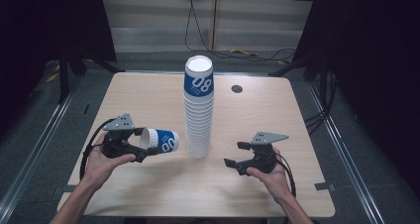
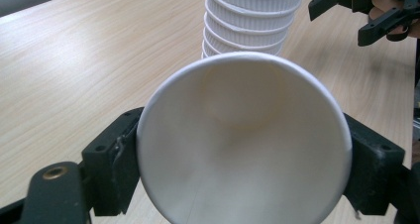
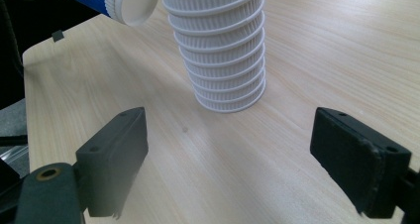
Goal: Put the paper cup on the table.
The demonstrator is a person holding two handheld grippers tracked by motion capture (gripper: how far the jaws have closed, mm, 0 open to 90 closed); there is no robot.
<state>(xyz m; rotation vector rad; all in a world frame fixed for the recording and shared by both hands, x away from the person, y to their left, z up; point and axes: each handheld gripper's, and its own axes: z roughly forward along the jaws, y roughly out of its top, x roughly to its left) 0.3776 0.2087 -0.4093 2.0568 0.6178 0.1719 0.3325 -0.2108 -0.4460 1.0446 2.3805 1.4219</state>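
Note:
A tall stack of upturned white ribbed paper cups (image 1: 199, 110) stands mid-table; its top cup has a blue band marked "08". My left gripper (image 1: 144, 143) is shut on a single blue-and-white cup (image 1: 161, 140), held on its side just left of the stack, base pointing at the stack. In the left gripper view the cup's open mouth (image 2: 245, 140) faces the camera, a jaw pressed on each side, with the stack (image 2: 247, 21) behind. My right gripper (image 1: 236, 154) stands open right of the stack. Its jaws (image 3: 237, 157) are wide apart over bare wood, short of the stack's foot (image 3: 218, 50).
The wooden table (image 1: 148, 95) has a round cable hole (image 1: 236, 89) behind the stack on the right. Cables lie on the floor beyond the far edge. Dark curtains and metal rails flank both sides.

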